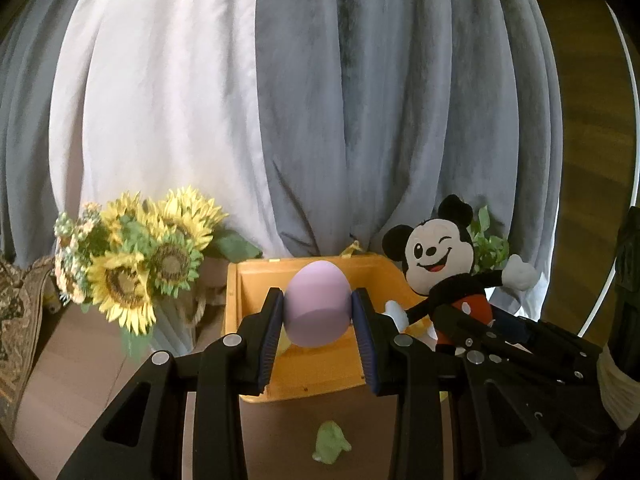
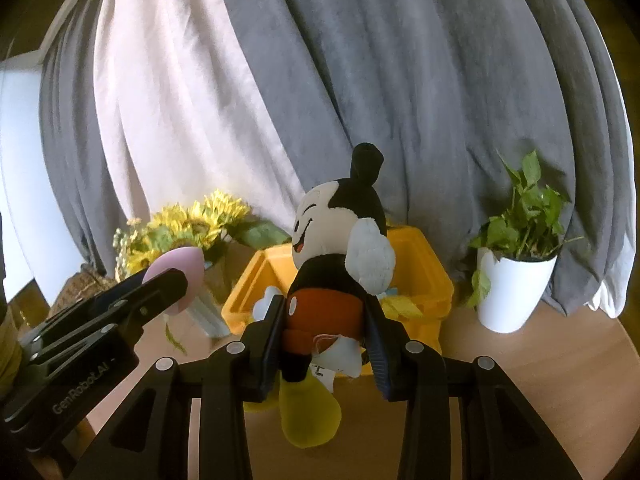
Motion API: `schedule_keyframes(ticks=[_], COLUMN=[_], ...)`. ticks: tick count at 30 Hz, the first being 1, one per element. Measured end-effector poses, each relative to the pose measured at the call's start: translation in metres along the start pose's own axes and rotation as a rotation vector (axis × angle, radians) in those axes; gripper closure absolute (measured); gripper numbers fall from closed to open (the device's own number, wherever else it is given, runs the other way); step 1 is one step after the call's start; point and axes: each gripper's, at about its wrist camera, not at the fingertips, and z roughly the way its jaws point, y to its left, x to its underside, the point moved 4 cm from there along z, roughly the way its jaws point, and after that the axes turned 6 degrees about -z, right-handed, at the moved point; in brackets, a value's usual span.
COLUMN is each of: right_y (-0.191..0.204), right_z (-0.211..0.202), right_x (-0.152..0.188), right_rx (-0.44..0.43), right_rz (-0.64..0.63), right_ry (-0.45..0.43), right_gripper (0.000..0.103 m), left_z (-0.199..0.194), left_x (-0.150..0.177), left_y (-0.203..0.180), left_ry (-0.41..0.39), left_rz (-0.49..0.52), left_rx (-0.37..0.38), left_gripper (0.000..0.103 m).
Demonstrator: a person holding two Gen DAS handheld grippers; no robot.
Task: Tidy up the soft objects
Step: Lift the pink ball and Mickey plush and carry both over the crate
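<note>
Above the yellow bin (image 1: 256, 280), the left gripper (image 1: 318, 312) has its blue-padded fingers (image 1: 269, 332) clamped on a pink egg (image 1: 318, 304), one pad on each flank, the egg's narrow end pointing away from the camera. From the right wrist view the same gripper (image 2: 176, 280) enters from the left, the egg (image 2: 182, 268) sticking out past its fingertips in front of the sunflowers (image 2: 188, 228). White lettering on that gripper's black body reads "GenRobot.AI".

Right of it, the right gripper (image 2: 326, 320) holds a mouse plush (image 2: 336, 248) with its fingers (image 2: 272, 336) pressed against the red shorts at the waist. The plush hangs upright over the bin's near edge, face turned left, one white glove raised, a yellow shoe dangling below the fingers. A small white tag at its seat bears marks too blurred to read. In the left wrist view the plush (image 1: 440, 256) faces the camera, winking, with the right gripper (image 1: 472, 322) reaching in from the right.

The bin (image 2: 424, 264) sits on a brown tabletop (image 2: 520, 368) before grey and white curtains (image 1: 360, 100). Something yellow lies inside it. Sunflowers (image 1: 132, 268) stand left of the bin, and a leafy plant in a white pot (image 2: 516, 292) stands to its right. A small green soft toy (image 1: 330, 442) lies on the tabletop (image 1: 92, 344) in front of the bin.
</note>
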Motion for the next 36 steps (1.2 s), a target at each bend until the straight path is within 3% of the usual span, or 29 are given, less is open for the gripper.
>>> schedule_keyframes(ticks=[20, 36], right_y=[-0.007, -0.029], right_z=[0.058, 0.138], right_x=[-0.037, -0.037], right_rx=[0.034, 0.045], right_rz=[0.01, 0.059], right_ry=[-0.013, 0.061], right_gripper=[0.064, 0.064], left_z=[0.067, 0.155], left_x=[-0.034, -0.02], left_y=[0.013, 0.031], left_ry=[-0.007, 0.106], left_rz=[0.048, 0.024], left_rx=[0.046, 0.034], left_gripper=[0.068, 0.068])
